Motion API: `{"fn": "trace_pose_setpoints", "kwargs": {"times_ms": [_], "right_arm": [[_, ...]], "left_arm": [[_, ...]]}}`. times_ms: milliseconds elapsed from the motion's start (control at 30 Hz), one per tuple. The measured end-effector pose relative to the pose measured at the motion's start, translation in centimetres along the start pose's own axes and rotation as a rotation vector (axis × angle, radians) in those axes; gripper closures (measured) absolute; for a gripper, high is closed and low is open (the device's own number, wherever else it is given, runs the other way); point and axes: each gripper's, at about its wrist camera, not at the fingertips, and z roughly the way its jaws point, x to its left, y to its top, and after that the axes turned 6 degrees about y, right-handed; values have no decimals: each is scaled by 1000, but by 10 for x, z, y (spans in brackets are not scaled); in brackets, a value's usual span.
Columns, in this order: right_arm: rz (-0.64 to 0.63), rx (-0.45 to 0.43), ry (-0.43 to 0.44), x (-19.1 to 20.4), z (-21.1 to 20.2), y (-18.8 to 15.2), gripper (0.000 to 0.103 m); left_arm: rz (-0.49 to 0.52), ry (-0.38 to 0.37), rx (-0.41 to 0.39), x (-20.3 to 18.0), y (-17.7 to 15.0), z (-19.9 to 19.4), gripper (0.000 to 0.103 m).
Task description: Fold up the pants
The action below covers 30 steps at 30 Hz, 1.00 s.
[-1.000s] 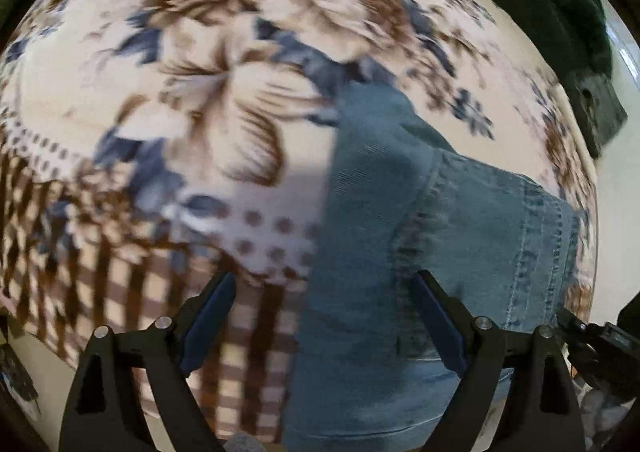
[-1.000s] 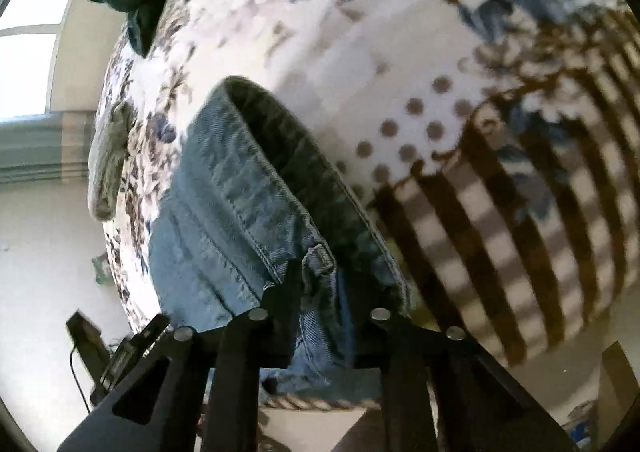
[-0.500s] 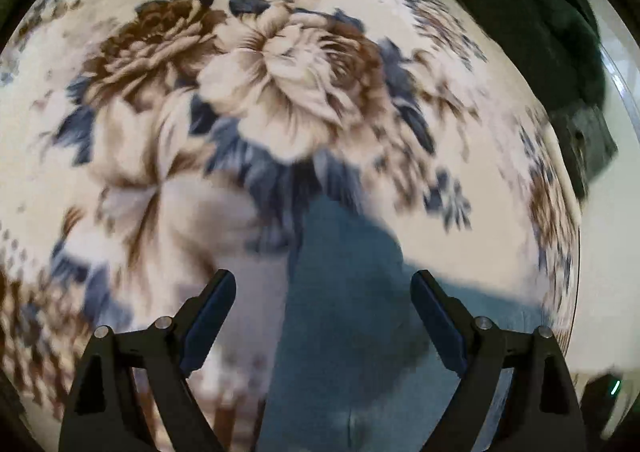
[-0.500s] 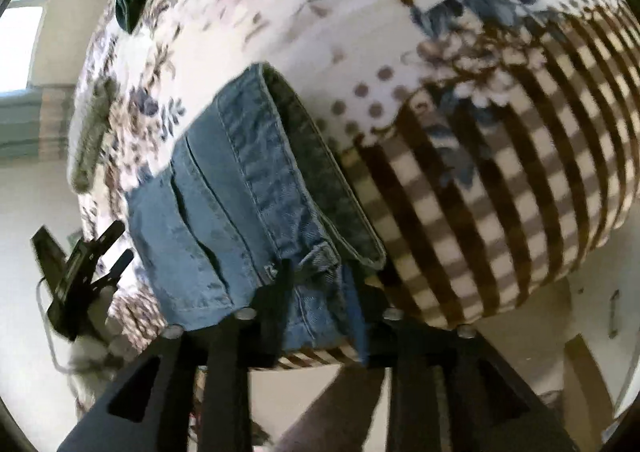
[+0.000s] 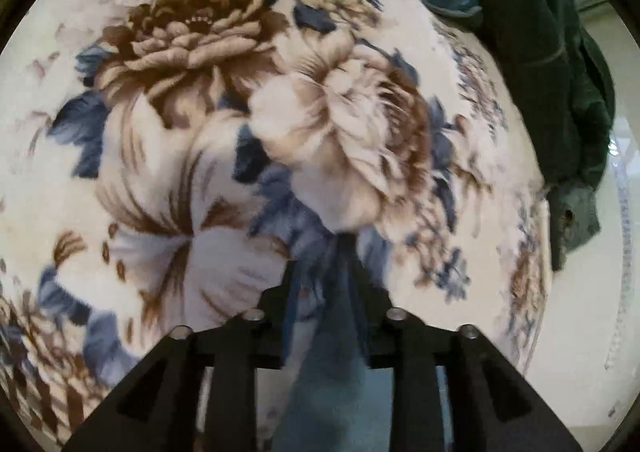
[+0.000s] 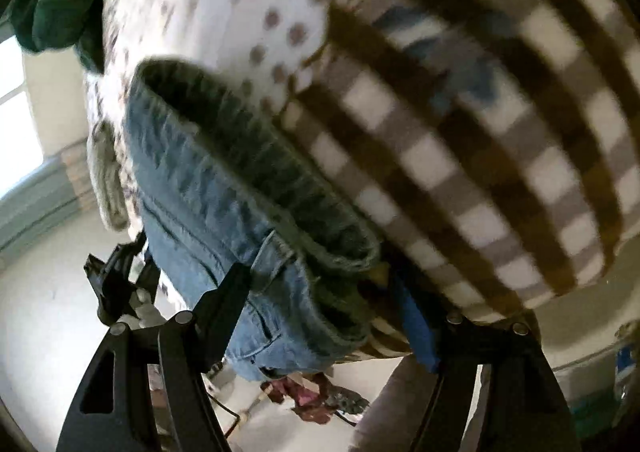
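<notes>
No readable text, labels, brands or numbers in either view. Both views are motion-blurred; the denim pants (image 6: 208, 188), the floral blanket (image 5: 200, 132) and the dark green garment (image 5: 552, 64) at the far right show no legible markings.

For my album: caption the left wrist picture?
Left tool pinching jeans over a flowery blanket.
</notes>
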Motion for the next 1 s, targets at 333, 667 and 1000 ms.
{"fn": "trace_pose_setpoints", "kwargs": {"times_ms": [333, 667, 1000], "right_arm": [[-116, -183, -167, 38, -50, -23, 75], [-54, -110, -185, 9, -32, -3, 62], [-24, -117, -88, -2, -48, -8, 41]], "left_arm": [[150, -44, 89, -36, -48, 4, 21], [177, -28, 21, -40, -29, 44, 86], [75, -88, 22, -10, -25, -5, 42]]}}
